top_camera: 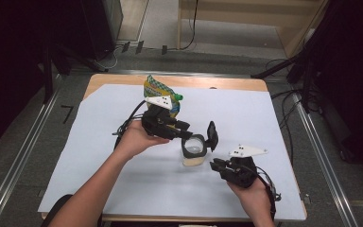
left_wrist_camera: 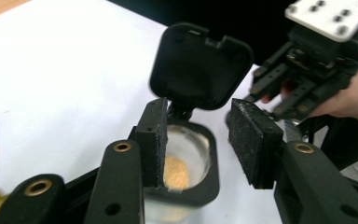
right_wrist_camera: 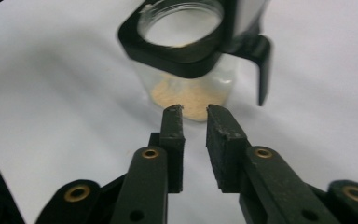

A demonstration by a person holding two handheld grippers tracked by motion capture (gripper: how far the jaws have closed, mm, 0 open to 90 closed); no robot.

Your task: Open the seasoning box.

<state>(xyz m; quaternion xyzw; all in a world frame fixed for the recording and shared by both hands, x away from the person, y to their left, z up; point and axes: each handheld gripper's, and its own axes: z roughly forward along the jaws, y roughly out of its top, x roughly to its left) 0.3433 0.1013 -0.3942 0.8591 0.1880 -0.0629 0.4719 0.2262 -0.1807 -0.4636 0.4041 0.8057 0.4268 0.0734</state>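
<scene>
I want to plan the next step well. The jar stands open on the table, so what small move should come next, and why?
Probably move the left claw back to the green and yellow bag behind it, to pour from it. The jar stands open, lid flipped up, with only a little tan powder at the bottom. Both claws are open and hold nothing; the right claw is beside the jar, apart from it.

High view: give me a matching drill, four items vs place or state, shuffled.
1. jar
2. jar lid
3. snack bag
4. left hand-held gripper

a. flipped up on its hinge
b. lying at the far side of the table, behind the left hand
c. standing mid-table, a little tan powder inside
d. jaws apart, beside the jar's rim

Pairs: 1-c, 2-a, 3-b, 4-d
</scene>
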